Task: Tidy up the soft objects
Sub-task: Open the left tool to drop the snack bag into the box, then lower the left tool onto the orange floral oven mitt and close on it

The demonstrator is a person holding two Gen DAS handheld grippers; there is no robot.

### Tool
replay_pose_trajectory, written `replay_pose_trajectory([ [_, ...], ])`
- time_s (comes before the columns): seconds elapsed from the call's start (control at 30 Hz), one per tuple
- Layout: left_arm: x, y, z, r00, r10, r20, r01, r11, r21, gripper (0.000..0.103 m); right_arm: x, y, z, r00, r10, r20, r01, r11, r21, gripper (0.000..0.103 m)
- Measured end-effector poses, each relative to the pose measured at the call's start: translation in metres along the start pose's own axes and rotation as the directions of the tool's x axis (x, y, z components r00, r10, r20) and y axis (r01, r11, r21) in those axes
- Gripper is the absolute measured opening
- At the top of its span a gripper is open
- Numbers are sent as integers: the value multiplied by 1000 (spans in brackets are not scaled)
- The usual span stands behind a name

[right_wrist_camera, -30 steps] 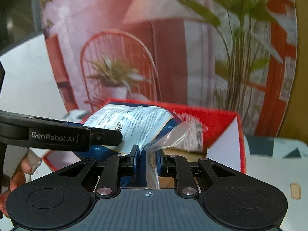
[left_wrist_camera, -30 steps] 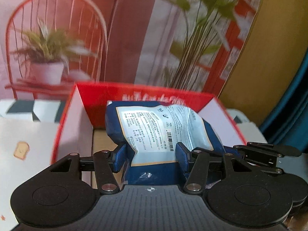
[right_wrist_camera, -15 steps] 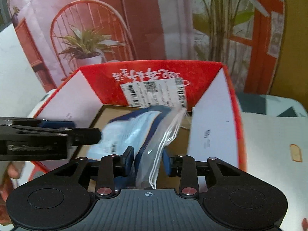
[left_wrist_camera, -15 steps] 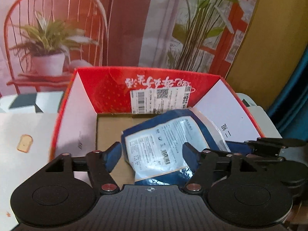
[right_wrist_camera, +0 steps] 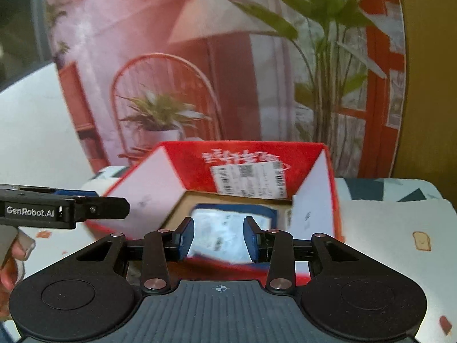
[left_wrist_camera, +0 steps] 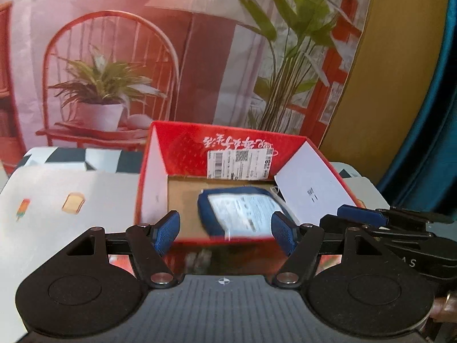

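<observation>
Staged recording set rather than a real home, printed backdrop (left_wrist_camera: 200, 57) of chair, lamp and plants behind a counter (left_wrist_camera: 57, 200), toast-print cover, red cardboard box (left_wrist_camera: 182, 148)

Both wrist views near, angled down, sharing red box (left_wrist_camera: 228, 148)

The right claw (right_wrist_camera: 218, 238) hangs before an open red box (right_wrist_camera: 242, 157), its jaws opening with nothing pressed between them. A blue-and-white packet (right_wrist_camera: 231, 228), somewhat blurred, lies on the box's cardboard floor. The left claw (right_wrist_camera: 85, 207) juts in from the left edge. The box stands on a pale printed surface (right_wrist_camera: 394, 228).
</observation>
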State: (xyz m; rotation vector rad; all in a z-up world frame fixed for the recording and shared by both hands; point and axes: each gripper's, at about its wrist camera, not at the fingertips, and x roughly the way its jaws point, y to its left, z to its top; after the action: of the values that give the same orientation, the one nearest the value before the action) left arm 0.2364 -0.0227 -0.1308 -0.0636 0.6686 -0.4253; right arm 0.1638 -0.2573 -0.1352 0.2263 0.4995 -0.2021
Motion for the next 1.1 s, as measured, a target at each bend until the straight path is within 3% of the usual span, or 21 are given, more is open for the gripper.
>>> replay_pose_trajectory([
  [0.2,-25,4,-47,1000,-9,-23,8,999,-45,73,-28,23,-44,999,40,6,-39,999,-29,35],
  [0.63,-40,3,-125,997,-4,-80,-5,994,-113,71,-55,52,-136,999,9,-49,-13,995,-96,36],
  [1.1,-34,10,-150,994,-17,-112,0,988,-152,71,-54,50,-162,1000,-18,-18,15,991,-131,36],
])
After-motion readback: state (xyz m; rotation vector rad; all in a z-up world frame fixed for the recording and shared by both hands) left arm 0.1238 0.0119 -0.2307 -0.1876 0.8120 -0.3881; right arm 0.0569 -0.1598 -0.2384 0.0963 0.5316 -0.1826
